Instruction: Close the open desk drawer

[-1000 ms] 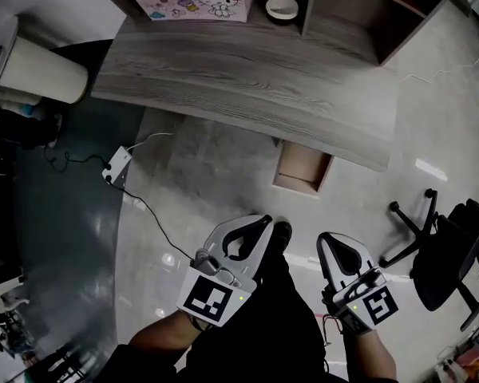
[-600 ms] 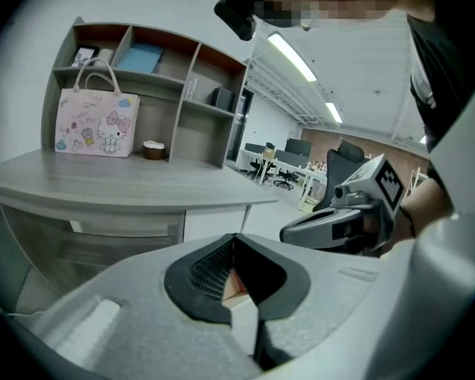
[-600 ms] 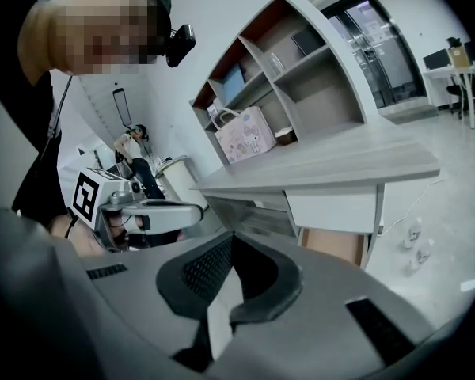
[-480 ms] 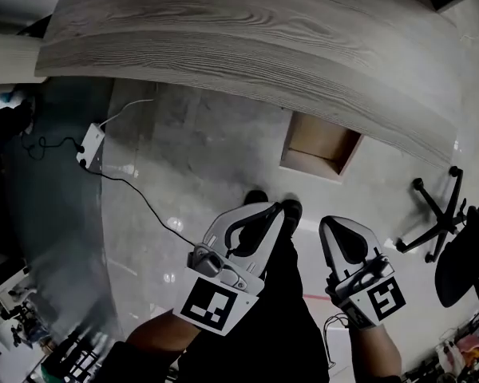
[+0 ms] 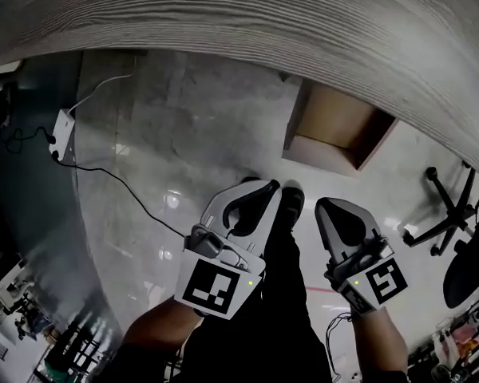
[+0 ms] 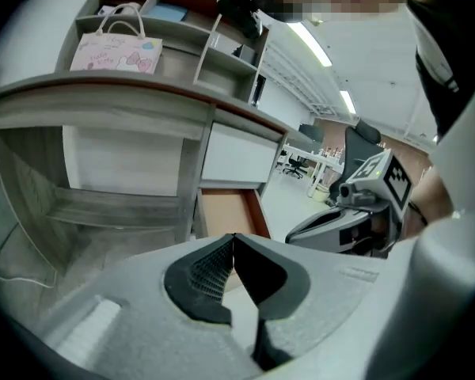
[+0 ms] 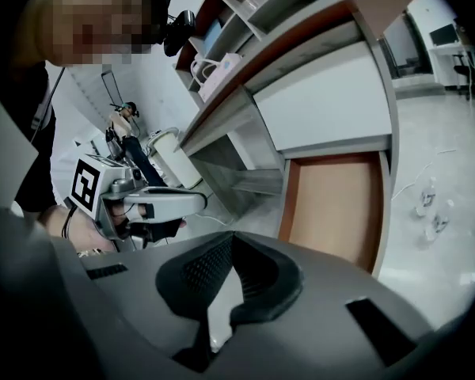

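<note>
The open drawer (image 5: 333, 128) juts out from under the grey wooden desk top (image 5: 247, 14); its pale brown inside is bare. It also shows ahead in the left gripper view as the drawer (image 6: 226, 212) and in the right gripper view as the drawer (image 7: 336, 208). My left gripper (image 5: 272, 185) and right gripper (image 5: 320, 205) hang side by side over the floor, short of the drawer front and apart from it. Both are shut with nothing between the jaws: the left gripper (image 6: 234, 236) and the right gripper (image 7: 232, 234) each have their tips meeting.
A white power strip (image 5: 61, 126) with a black cable lies on the floor at left. An office chair base (image 5: 447, 222) stands at right of the drawer. A pink bag (image 6: 115, 50) sits on the desk under shelving. My shoes (image 5: 291, 200) stand between the grippers.
The view and both grippers have sunk toward the floor. The desk top now fills the upper edge and the drawer looks larger and nearer. Both grippers stay shut.
</note>
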A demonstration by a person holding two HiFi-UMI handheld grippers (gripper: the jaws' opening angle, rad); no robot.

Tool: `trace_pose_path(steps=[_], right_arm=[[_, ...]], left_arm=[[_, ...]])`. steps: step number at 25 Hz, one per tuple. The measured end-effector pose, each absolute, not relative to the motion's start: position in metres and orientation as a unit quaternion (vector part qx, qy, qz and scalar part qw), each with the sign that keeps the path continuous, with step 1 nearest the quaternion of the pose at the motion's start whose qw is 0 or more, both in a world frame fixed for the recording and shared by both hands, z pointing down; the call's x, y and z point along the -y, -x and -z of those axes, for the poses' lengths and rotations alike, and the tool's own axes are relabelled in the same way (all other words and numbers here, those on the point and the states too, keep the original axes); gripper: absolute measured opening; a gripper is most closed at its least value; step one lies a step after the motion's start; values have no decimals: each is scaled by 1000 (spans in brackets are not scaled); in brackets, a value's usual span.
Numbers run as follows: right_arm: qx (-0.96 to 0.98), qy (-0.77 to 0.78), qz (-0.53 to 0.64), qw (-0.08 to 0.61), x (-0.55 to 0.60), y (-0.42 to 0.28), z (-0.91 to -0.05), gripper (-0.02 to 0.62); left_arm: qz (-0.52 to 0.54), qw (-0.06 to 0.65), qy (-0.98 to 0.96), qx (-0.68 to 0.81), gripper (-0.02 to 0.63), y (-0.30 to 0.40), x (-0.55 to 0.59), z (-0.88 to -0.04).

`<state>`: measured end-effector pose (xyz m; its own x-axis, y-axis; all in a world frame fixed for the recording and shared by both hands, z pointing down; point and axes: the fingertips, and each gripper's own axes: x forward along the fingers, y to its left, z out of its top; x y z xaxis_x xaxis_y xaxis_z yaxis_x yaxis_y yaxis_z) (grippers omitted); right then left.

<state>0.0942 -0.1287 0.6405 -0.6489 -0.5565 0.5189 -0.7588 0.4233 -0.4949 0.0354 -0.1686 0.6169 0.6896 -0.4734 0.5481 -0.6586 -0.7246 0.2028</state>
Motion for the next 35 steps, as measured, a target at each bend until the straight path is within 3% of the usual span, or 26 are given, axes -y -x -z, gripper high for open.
trace_pose_path(steps=[5,10,13,17,24,27,35], right_arm=[[831,-386,-366,160,140,-88,-681,12],[838,-359,-329,244,144,-84,-722,24],[844,-325,-287,315,143,-80,-742,137],[835,-277,-185,439,136,-89,-772,188],[774,-249,-34,581,133,-111,-817,185],[763,-265,-28,588,139,-117,-823,121],[775,-269,6,572,137,-112,-798,86]], left_arm=[[-248,236,-880,329,8,-34,165,-667],[-255,258,-865,346,8,-27,170,-696],[-267,261,-864,337,8,-26,169,-706],[-269,260,-865,335,8,-23,172,-712],[-266,268,-861,341,8,-19,174,-721],[-266,272,-861,337,8,-22,170,-722],[-234,254,-861,374,8,-10,191,-696]])
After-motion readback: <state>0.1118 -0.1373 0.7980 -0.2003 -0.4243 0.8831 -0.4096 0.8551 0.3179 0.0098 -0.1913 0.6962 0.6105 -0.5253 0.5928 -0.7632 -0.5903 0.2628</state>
